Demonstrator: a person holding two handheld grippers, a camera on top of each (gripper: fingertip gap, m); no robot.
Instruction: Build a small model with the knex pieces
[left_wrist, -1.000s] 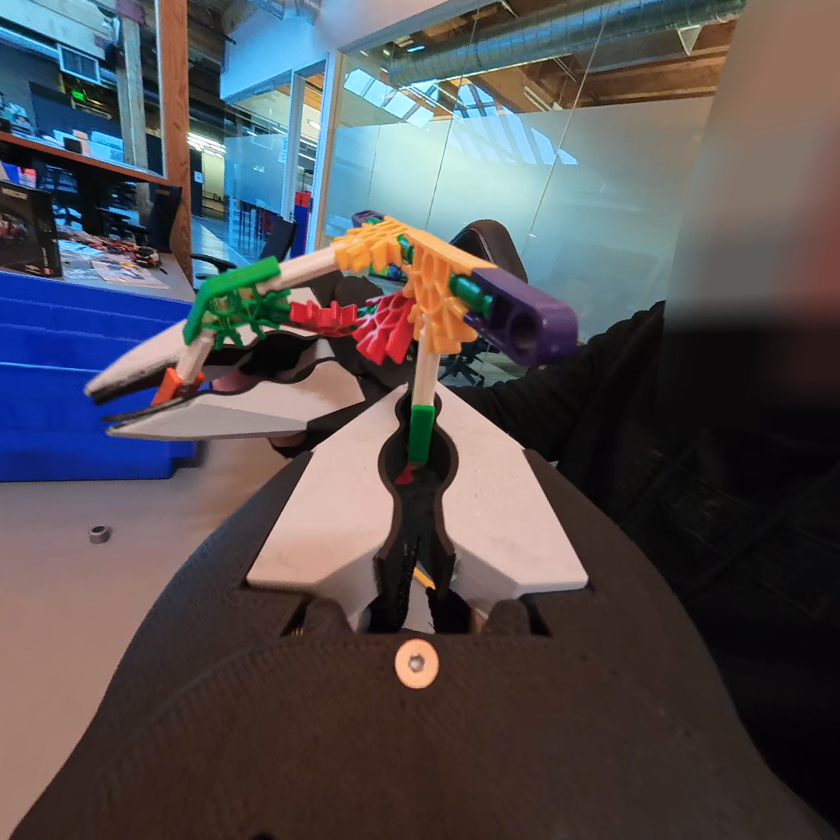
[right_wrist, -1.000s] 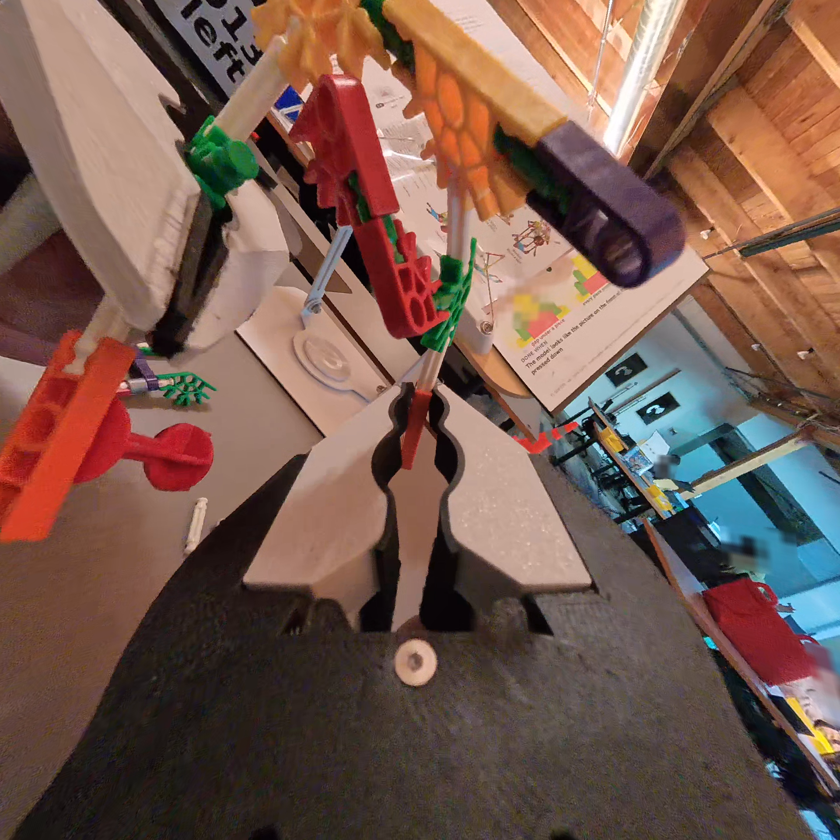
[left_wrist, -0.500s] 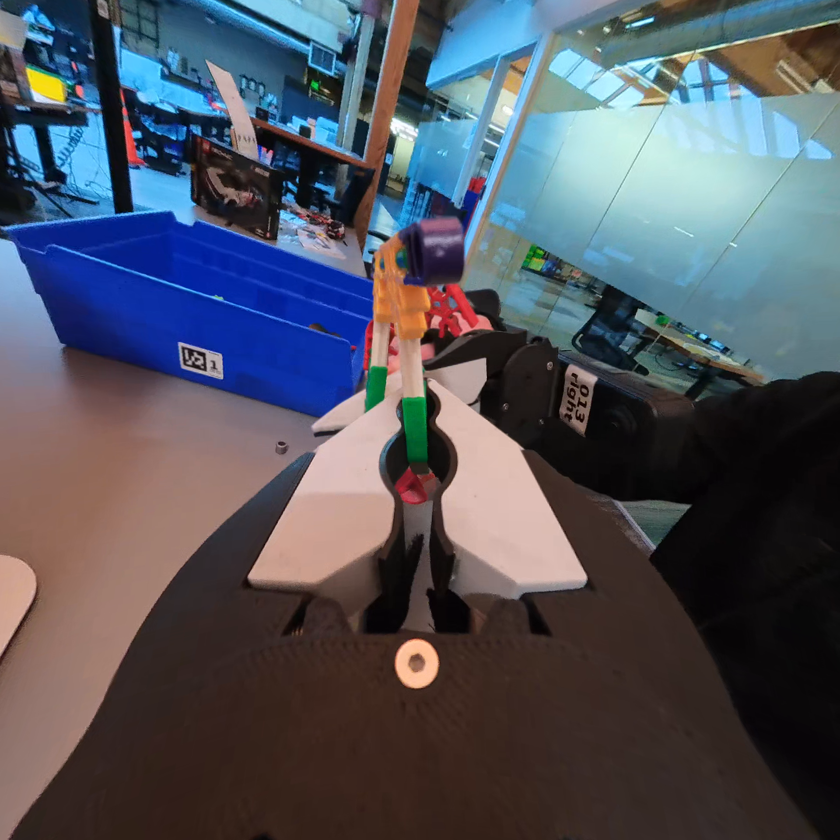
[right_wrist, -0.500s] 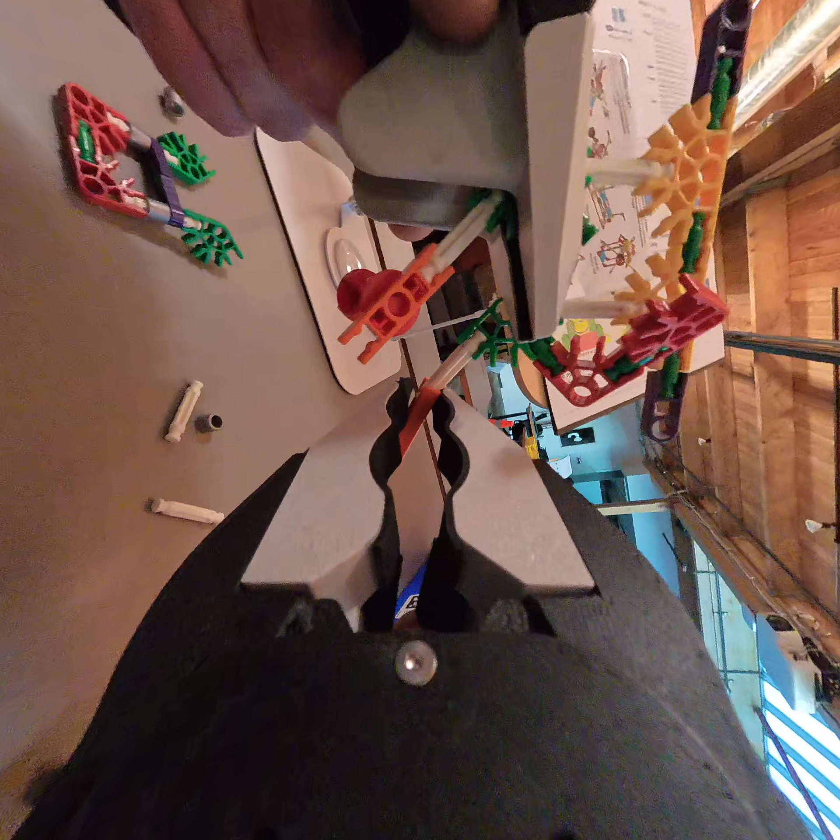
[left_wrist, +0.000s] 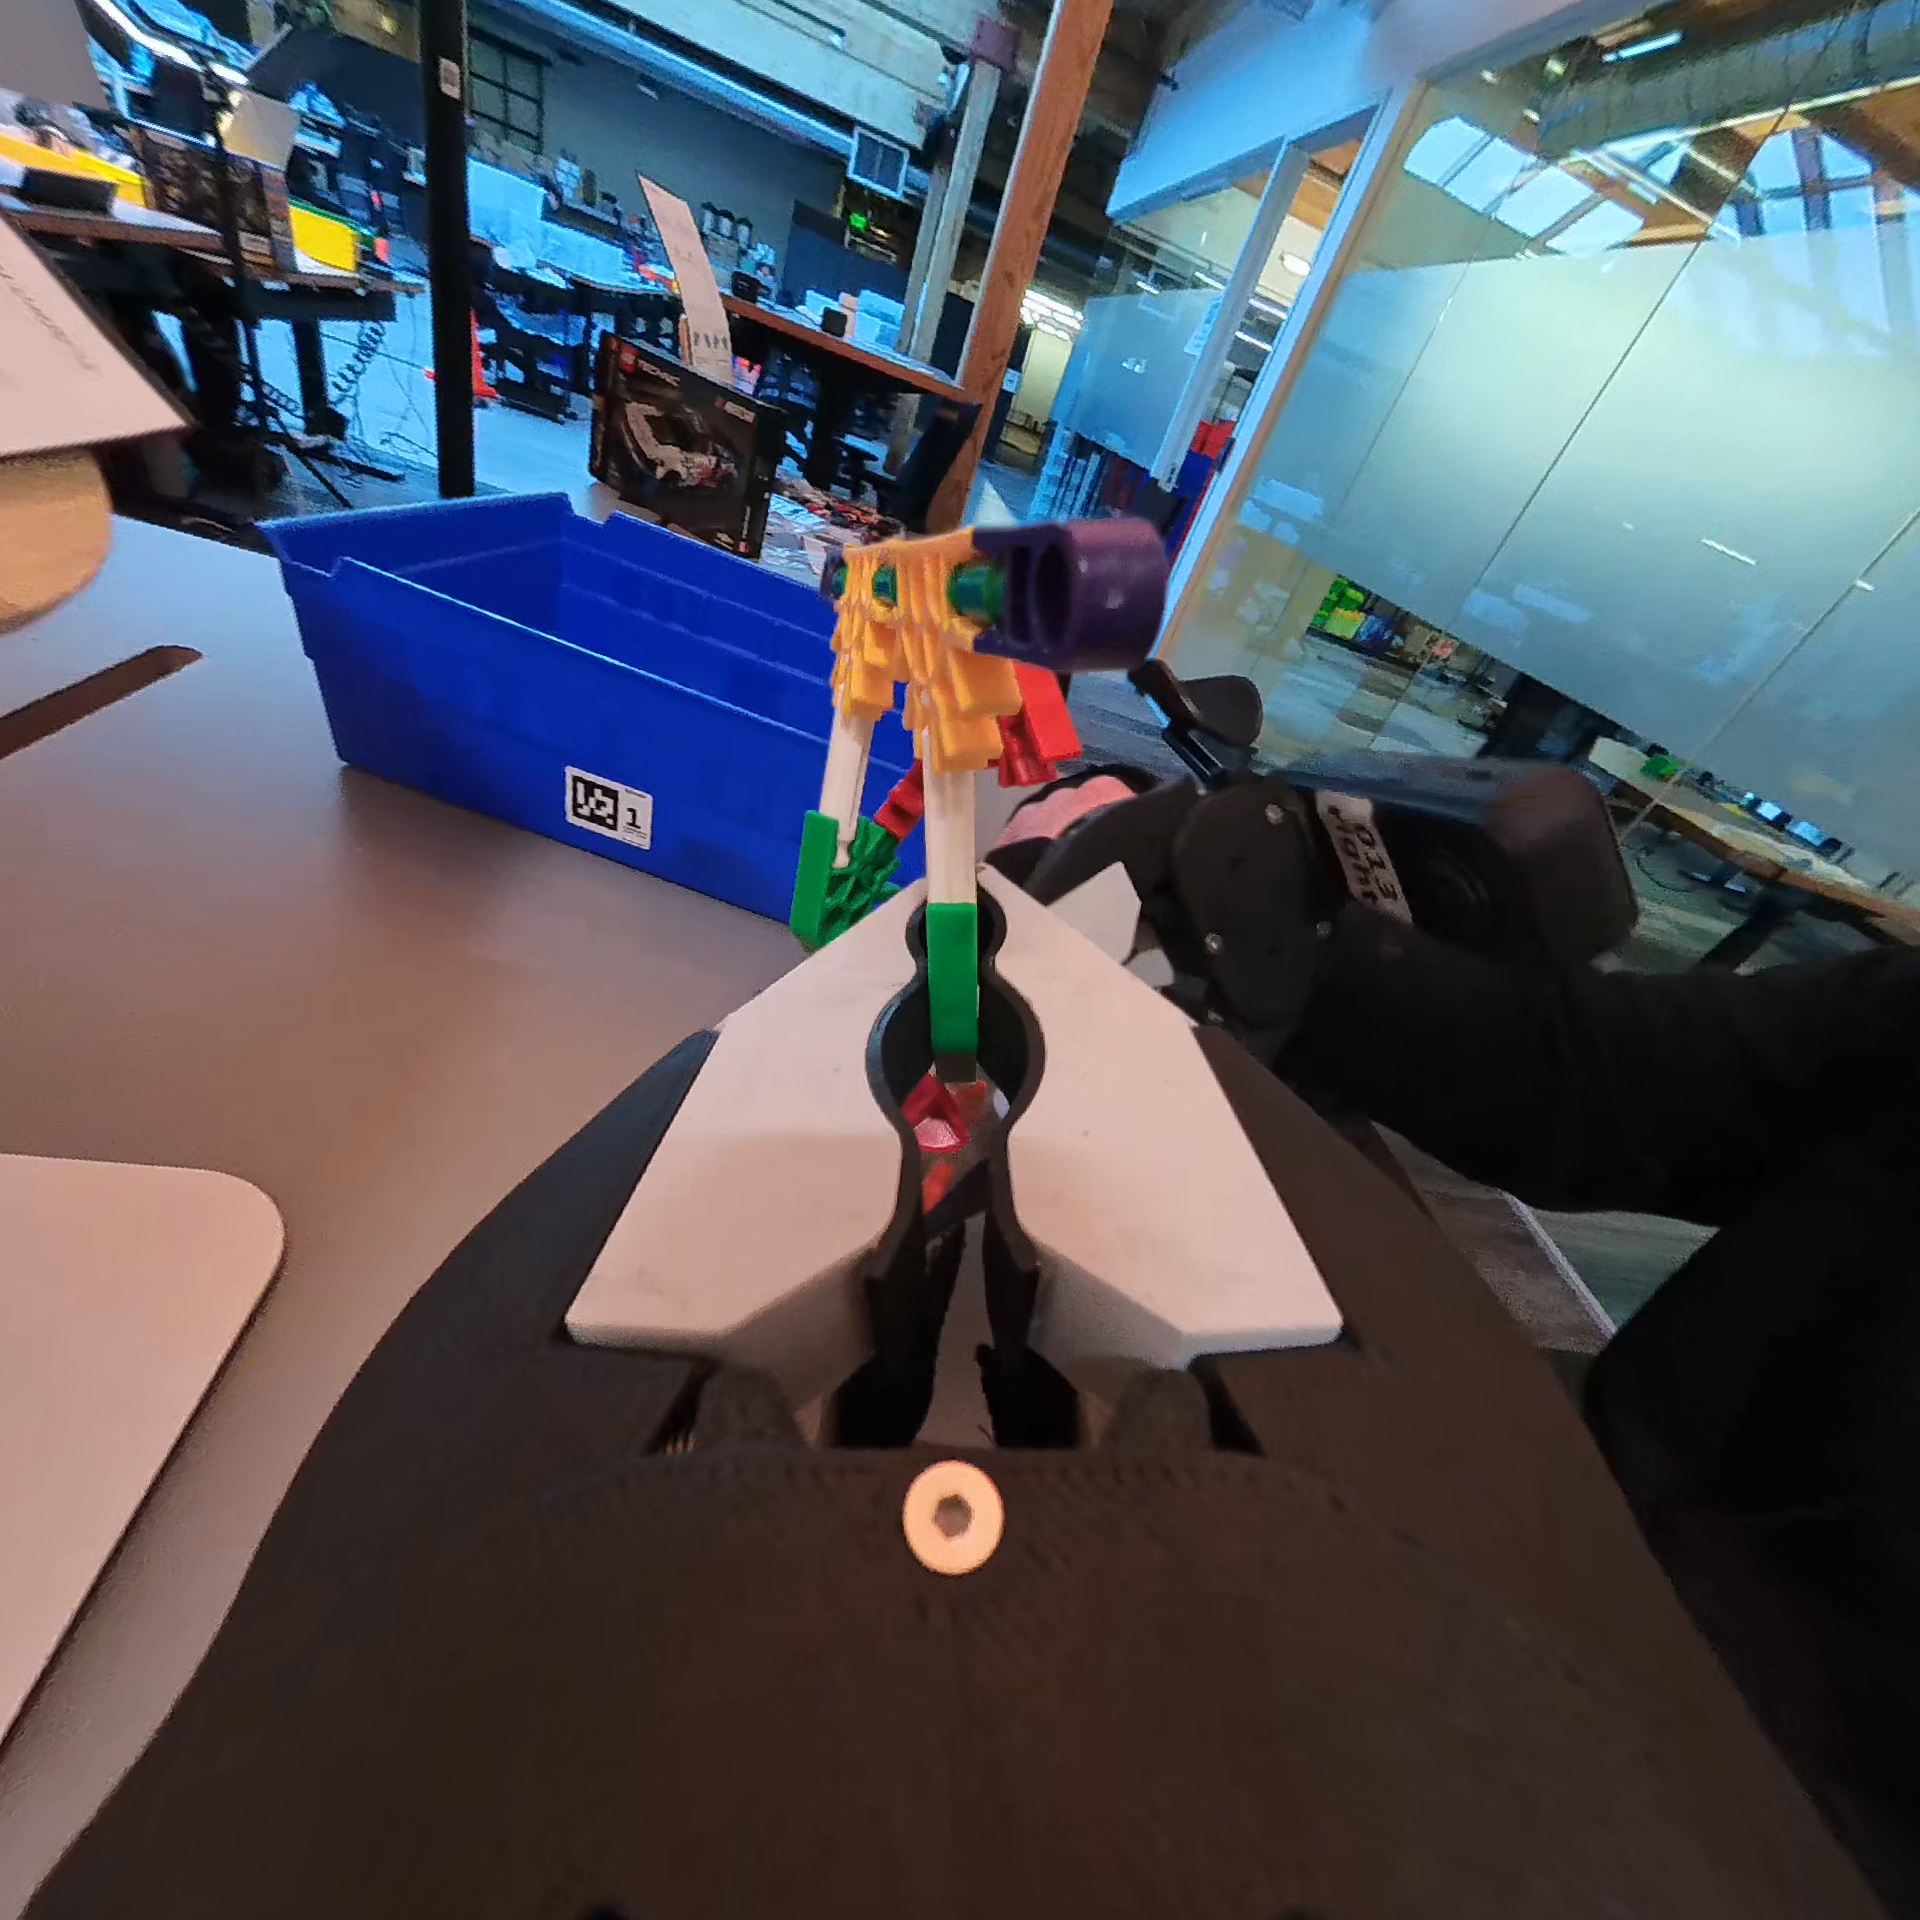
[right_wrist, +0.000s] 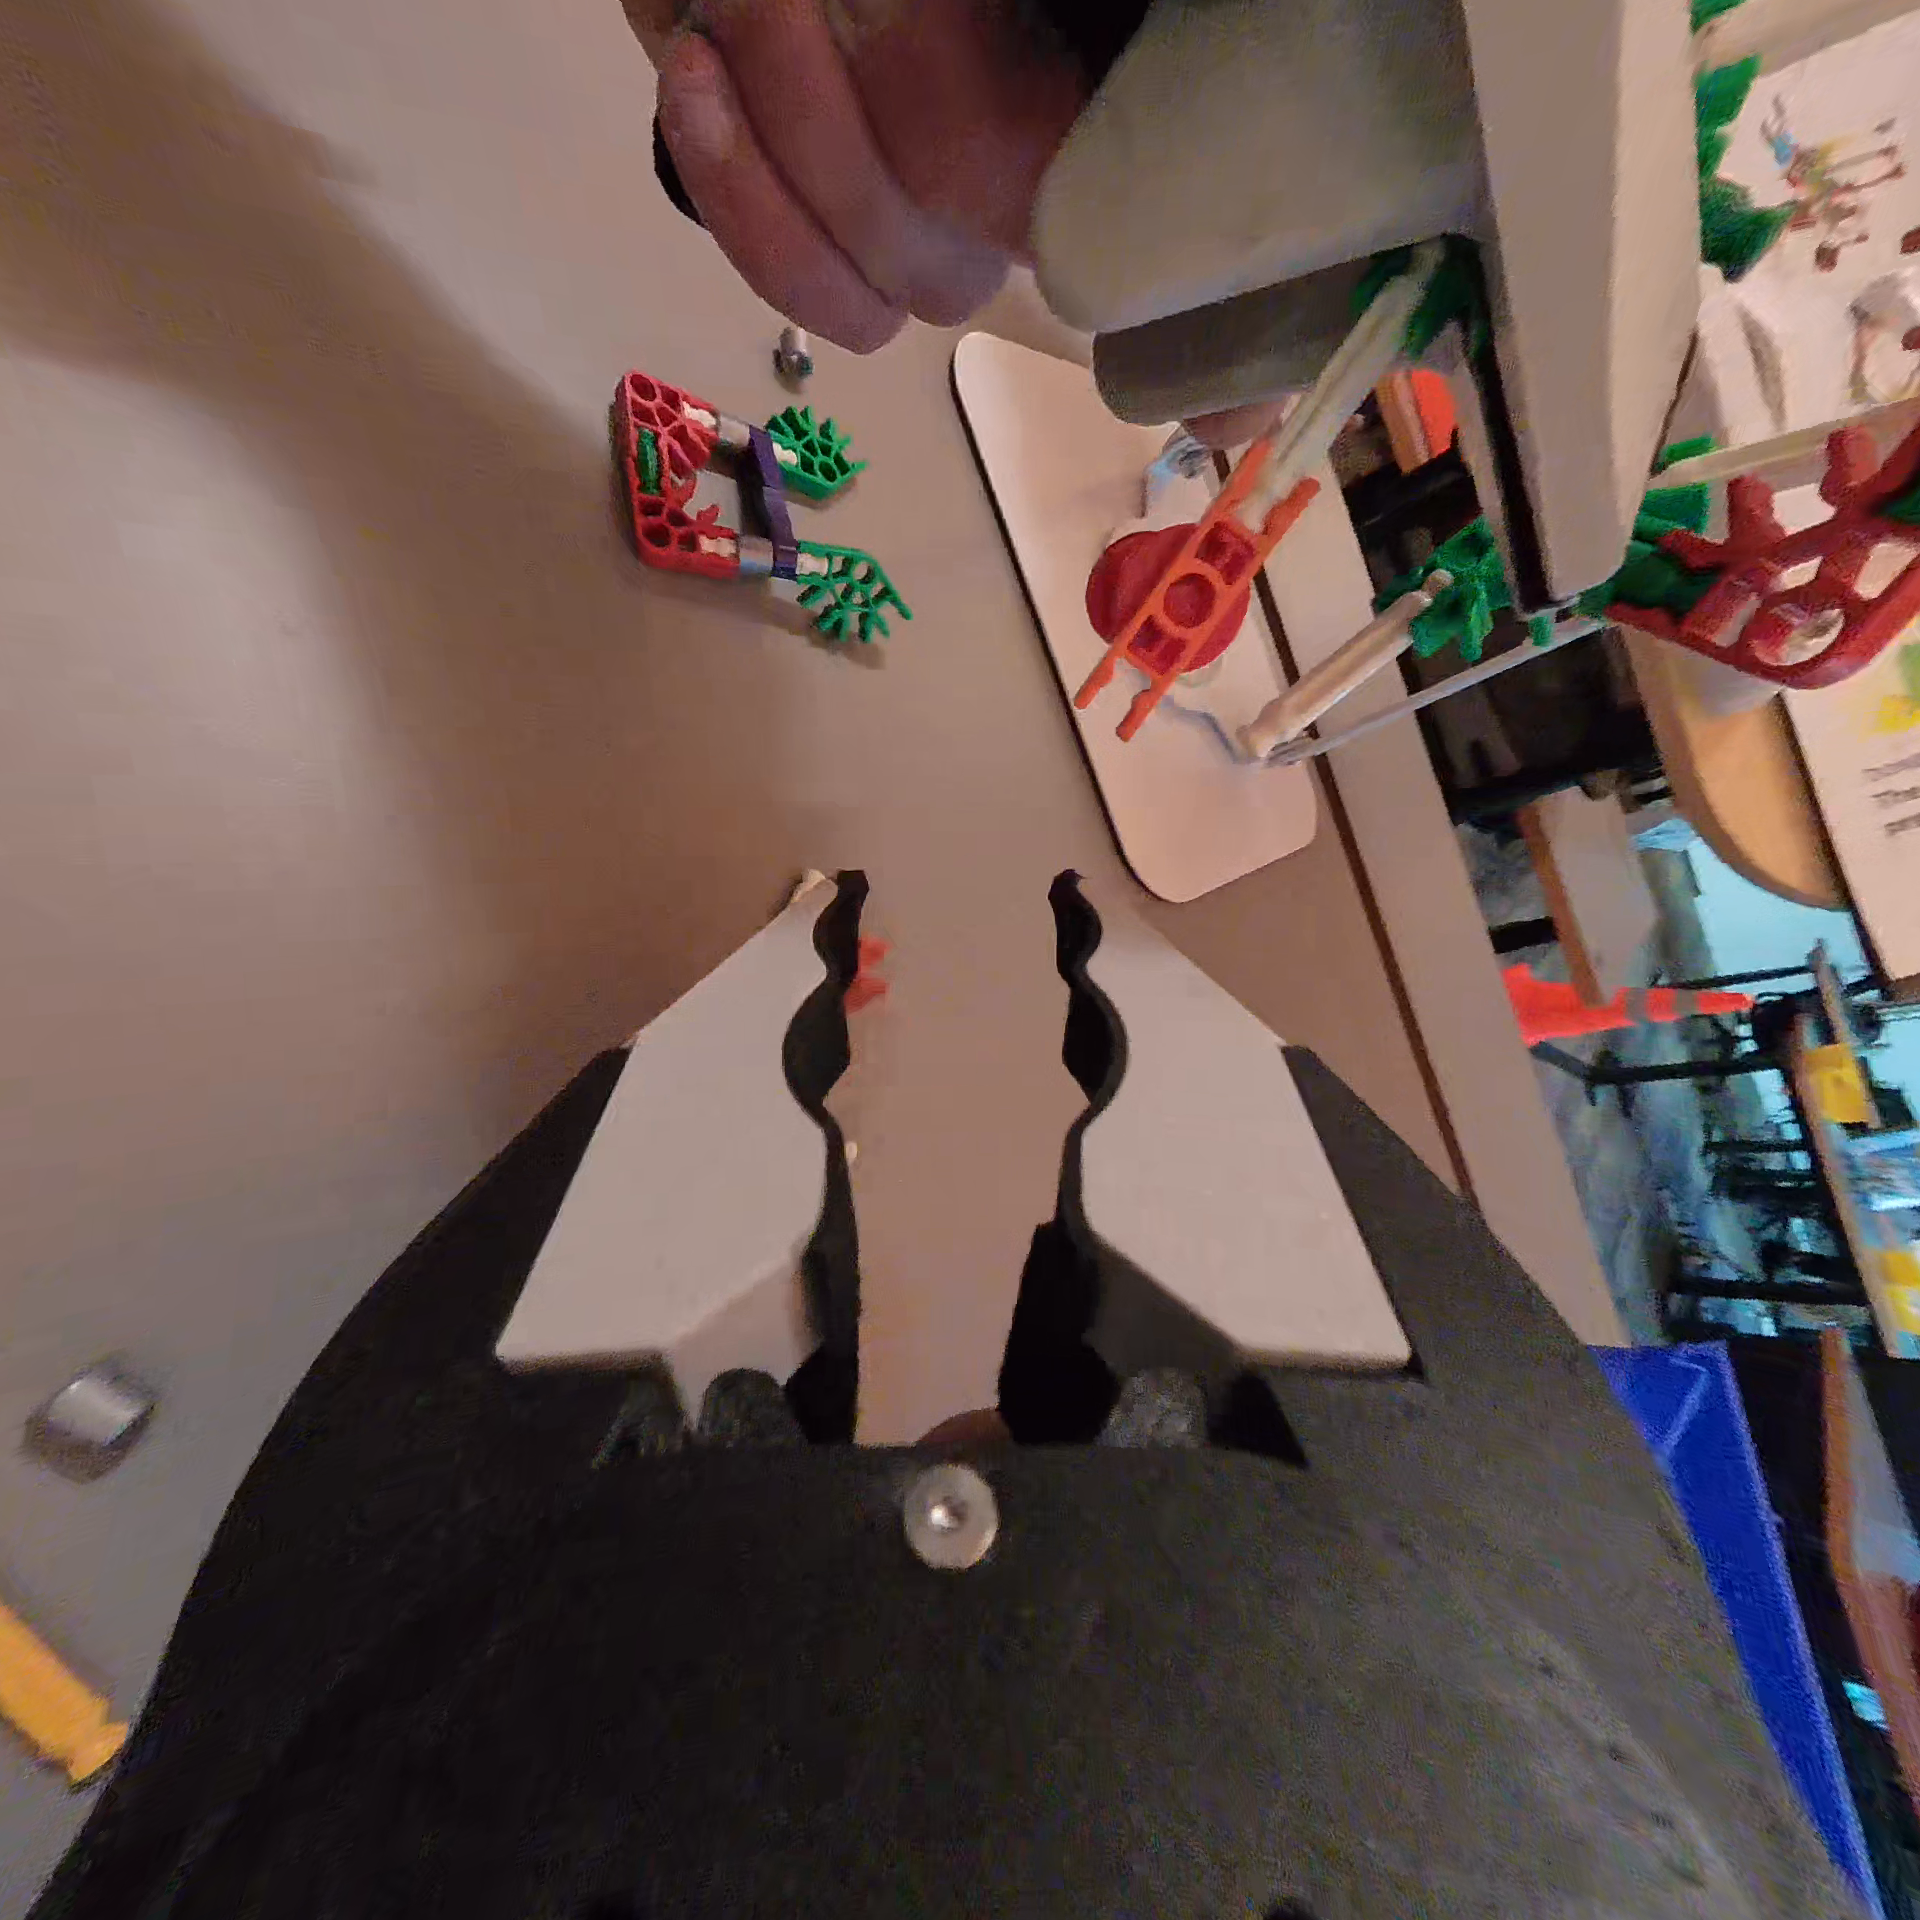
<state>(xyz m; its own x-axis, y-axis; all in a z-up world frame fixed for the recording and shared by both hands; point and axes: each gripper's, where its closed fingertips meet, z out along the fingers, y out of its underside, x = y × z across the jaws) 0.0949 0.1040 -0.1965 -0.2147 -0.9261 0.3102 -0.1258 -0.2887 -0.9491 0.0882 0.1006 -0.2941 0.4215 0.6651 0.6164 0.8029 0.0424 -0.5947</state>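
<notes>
Plastic toy model (left_wrist: 940, 717) stands upright, clamped at its green rod by the left gripper (left_wrist: 951, 935); the right gripper (right_wrist: 951, 914) has its fingers apart, holding nothing.

Left gripper (left_wrist: 954, 914) — black, coarse-grained printed shell, white wedge-shaped fingers (left_wrist: 1122, 1122) showing black wavy inner pads, one silver screw (left_wrist: 953, 1518) sitting centred near the camera. Right gripper (right_wrist: 954, 904) is showing the same build — black body, white fingers (right_wrist: 707, 1132), silver screw (right_wrist: 949, 1520). A black sleeve (left_wrist: 1621, 1081) is covering the person's right arm.

Right claw (right_wrist: 956, 935) agape, perhaps grazing an orange piece (right_wrist: 864, 975).
</notes>
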